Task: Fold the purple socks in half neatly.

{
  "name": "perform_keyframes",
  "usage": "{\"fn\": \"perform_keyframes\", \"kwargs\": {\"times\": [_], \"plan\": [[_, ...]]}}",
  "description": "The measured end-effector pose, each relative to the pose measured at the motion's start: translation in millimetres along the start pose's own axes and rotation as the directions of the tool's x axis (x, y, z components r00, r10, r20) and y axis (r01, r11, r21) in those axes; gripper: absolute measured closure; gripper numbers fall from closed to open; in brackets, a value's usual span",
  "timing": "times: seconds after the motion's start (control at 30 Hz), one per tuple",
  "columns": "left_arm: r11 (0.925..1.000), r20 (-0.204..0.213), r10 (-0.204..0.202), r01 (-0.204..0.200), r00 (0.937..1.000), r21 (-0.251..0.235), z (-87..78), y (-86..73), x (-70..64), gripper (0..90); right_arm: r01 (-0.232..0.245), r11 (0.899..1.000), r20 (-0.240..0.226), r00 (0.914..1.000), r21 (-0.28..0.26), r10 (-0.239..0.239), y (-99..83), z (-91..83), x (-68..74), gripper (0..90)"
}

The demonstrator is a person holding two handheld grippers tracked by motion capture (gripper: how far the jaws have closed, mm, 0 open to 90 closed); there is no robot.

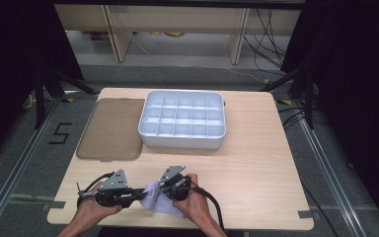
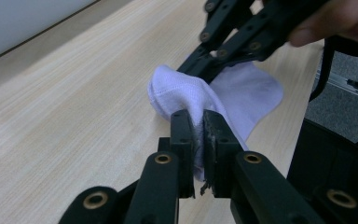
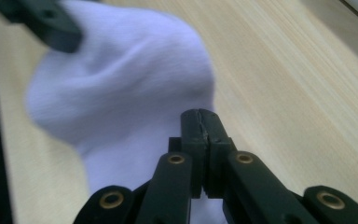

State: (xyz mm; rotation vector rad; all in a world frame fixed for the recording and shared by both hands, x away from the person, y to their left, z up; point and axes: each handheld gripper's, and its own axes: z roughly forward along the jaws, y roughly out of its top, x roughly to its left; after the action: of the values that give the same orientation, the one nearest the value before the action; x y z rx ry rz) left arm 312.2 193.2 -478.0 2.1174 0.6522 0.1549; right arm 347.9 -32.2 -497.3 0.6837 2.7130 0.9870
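A white cloth (image 1: 155, 197), maybe a sock, lies bunched at the table's near edge between my two grippers. The left gripper (image 1: 139, 194) comes in from the left. In the left gripper view its jaws (image 2: 198, 125) are shut on a raised fold of the cloth (image 2: 186, 91). From the right, the right gripper (image 1: 163, 189) meets the cloth's other side. Its jaws (image 3: 200, 122) are pressed together with the cloth (image 3: 121, 88) bulging just behind them and white fabric showing under them. The right gripper (image 2: 214, 60) also shows in the left gripper view, touching the cloth's far edge.
A white compartment tray (image 1: 182, 140) stands at the middle back of the wooden table (image 1: 256, 163), its cells empty. A brown translucent lid (image 1: 111, 129) lies flat to its left. Bare wood spreads to the right of the hands.
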Motion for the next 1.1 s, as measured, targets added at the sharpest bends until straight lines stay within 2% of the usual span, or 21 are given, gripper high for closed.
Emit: {"fn": "perform_keyframes", "kwargs": {"times": [0.07, 0.1, 0.13, 0.17, 0.2, 0.23, 0.27, 0.33, 0.4, 0.43, 0.47, 0.57, 0.7, 0.73, 0.77, 0.83, 0.87, 0.9, 0.93, 1.03, 1.1], "plan": [[0.9999, 0.0, 0.009, -0.009, 1.0, -0.014, -0.4, 0.0, 1.5, 82.8, 0.008, 1.0, 0.002, 1.0, 0.024, -0.008, 2.4, 9.2, -2.0, 90.0], [0.9999, -0.004, -0.01, 0.01, 0.9999, -0.008, -1.3, -0.4, 1.5, 82.8, -0.009, 1.0, 0.001, 1.0, 0.014, 0.009, 2.7, 12.8, -0.8, 90.0], [0.9999, -0.012, -0.006, 0.006, 0.9999, -0.012, -2.8, -0.5, 2.8, 82.8, 0.009, 1.0, -0.001, 1.0, 0.016, -0.009, 5.4, 13.0, -2.5, 90.0], [1.0, -0.01, 0.0, 0.0, 1.0, -0.008, -3.9, -0.6, 4.4, 82.8, -0.008, 1.0, -0.006, 0.9999, 0.015, 0.009, 6.9, 15.8, 0.5, 90.0], [0.9995, -0.01, -0.02, 0.019, 0.9998, -0.023, -4.7, -1.2, 4.0, 82.8, -0.017, 0.999, -0.011, 0.9998, 0.033, 0.018, 8.5, 14.8, 2.0, 90.0], [0.9999, -0.012, -0.001, 0.001, 0.9999, -0.012, -6.7, -1.0, 6.0, 82.9, -0.007, 1.0, -0.015, 0.9999, 0.016, 0.008, 9.1, 16.9, 2.1, 90.0], [0.9997, -0.018, -0.016, 0.015, 0.9997, -0.021, -7.9, -1.5, 5.5, 82.8, -0.008, 1.0, -0.019, 0.9998, 0.024, 0.009, 9.8, 15.7, 1.6, 90.0], [0.9995, -0.003, -0.013, 0.013, 0.9999, -0.029, -9.2, -1.4, 5.6, 82.8, -0.011, 1.0, -0.025, 0.9996, 0.017, 0.011, 9.8, 11.5, -0.9, 90.0], [0.9999, -0.005, -0.007, 0.007, 1.0, -0.015, -11.3, -1.2, 5.7, 82.9, -0.012, 1.0, -0.008, 0.9999, -0.012, 0.012, 8.1, 3.1, -5.1, 90.0], [0.9995, 0.005, -0.004, 0.004, 1.0, -0.03, -10.6, -0.7, 4.9, 82.9, -0.018, 1.0, 0.0, 0.9998, -0.012, 0.018, 5.9, -5.9, -8.0, 90.0], [0.9997, 0.004, 0.01, -0.01, 0.9999, -0.021, -11.3, -0.1, 5.4, 82.9, -0.024, 0.999, 0.012, 0.9996, -0.03, 0.025, 3.0, -11.7, -10.5, 90.0], [0.9995, 0.001, -0.023, 0.023, 0.9997, -0.022, -9.8, 0.0, 2.6, 82.8, -0.04, 0.999, 0.027, 0.9988, -0.036, 0.041, -9.3, -32.2, -18.5, 90.0], [0.9992, 0.003, -0.028, 0.028, 0.9996, -0.027, -6.1, 3.0, 1.0, 82.8, -0.081, 0.997, 0.019, 0.9965, -0.016, 0.081, -29.5, -44.6, -19.6, 90.0], [0.9999, 0.004, -0.01, 0.01, 0.9999, -0.014, -5.5, 4.3, 1.2, 82.8, -0.078, 0.997, 0.013, 0.9968, -0.011, 0.079, -33.9, -44.4, -19.4, 90.0], [0.9997, 0.008, -0.018, 0.018, 0.9998, -0.017, -3.4, 5.5, -0.3, 82.8, -0.095, 0.995, 0.008, 0.9954, 0.0, 0.095, -37.4, -43.1, -18.0, 90.0], [0.9998, 0.01, -0.014, 0.014, 0.9999, -0.017, 0.1, 8.4, -2.3, 82.8, -0.076, 0.997, 0.002, 0.9971, 0.027, 0.076, -41.6, -39.1, -20.7, 90.0], [0.9997, 0.009, -0.017, 0.017, 0.9998, -0.016, 2.8, 10.3, -4.1, 82.8, -0.09, 0.996, 0.011, 0.9959, 0.021, 0.09, -42.6, -36.9, -19.7, 90.0], [0.9999, 0.01, -0.009, 0.009, 0.9999, -0.012, 4.3, 11.9, -4.7, 82.8, -0.086, 0.996, 0.003, 0.9963, 0.021, 0.086, -42.6, -35.8, -21.0, 90.0], [0.9999, 0.012, -0.01, 0.011, 0.9999, -0.012, 7.3, 13.8, -6.0, 82.8, -0.079, 0.997, 0.02, 0.9967, 0.021, 0.079, -42.2, -34.2, -21.7, 90.0], [1.0, 0.007, -0.009, 0.009, 0.9999, 0.001, 14.6, 18.7, -8.3, 82.8, -0.111, 0.993, 0.018, 0.9937, 0.03, 0.11, -42.4, -36.0, -19.9, 90.0], [0.9998, 0.001, -0.012, 0.012, 0.9999, 0.017, 19.8, 20.8, -10.7, 82.8, -0.084, 0.996, -0.002, 0.9964, 0.033, 0.085, -42.4, -36.7, -22.2, 90.0]]}}
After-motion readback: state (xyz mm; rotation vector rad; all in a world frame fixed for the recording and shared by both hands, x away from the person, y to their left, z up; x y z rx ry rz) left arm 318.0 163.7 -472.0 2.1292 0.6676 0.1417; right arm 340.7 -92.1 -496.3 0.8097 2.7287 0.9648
